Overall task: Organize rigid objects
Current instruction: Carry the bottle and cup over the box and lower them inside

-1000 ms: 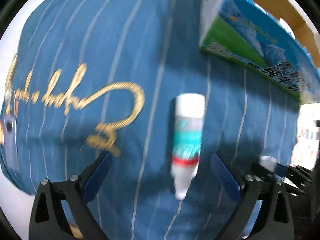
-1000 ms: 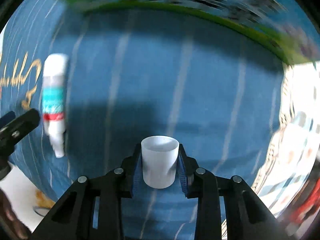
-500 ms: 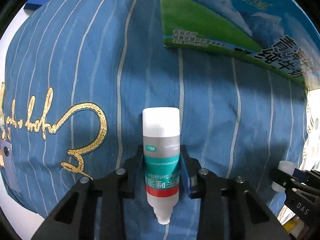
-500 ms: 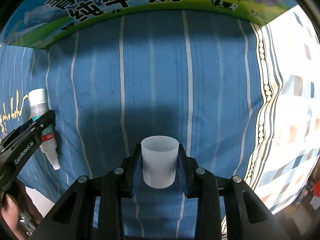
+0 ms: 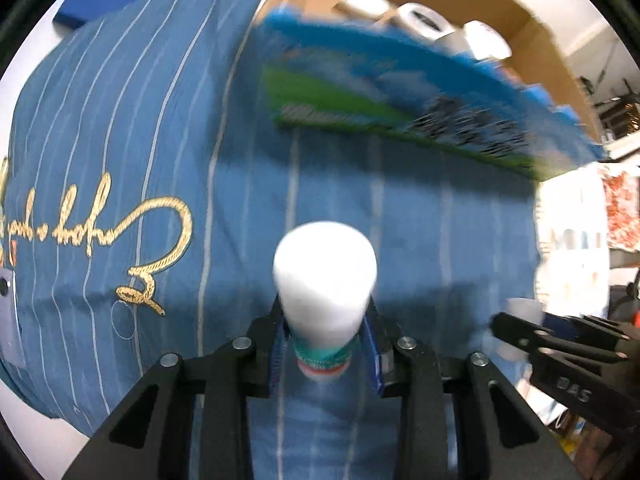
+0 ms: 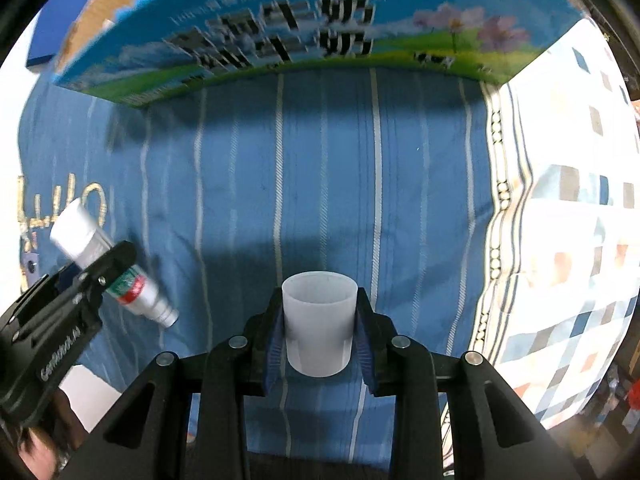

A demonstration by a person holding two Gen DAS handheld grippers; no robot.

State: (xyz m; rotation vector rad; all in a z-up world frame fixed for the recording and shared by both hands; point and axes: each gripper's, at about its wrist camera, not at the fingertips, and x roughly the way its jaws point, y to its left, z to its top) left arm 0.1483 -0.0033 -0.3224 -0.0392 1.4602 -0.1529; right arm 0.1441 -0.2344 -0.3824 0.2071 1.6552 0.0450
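Left hand-held gripper (image 5: 325,354) clamps one bottle (image 5: 325,280); right (image 6: 320,344), one cup (image 6: 319,320).

A blue pinstriped cloth (image 5: 248,168) with gold script embroidery (image 5: 160,224) lay beside a checked quilt (image 6: 568,240).
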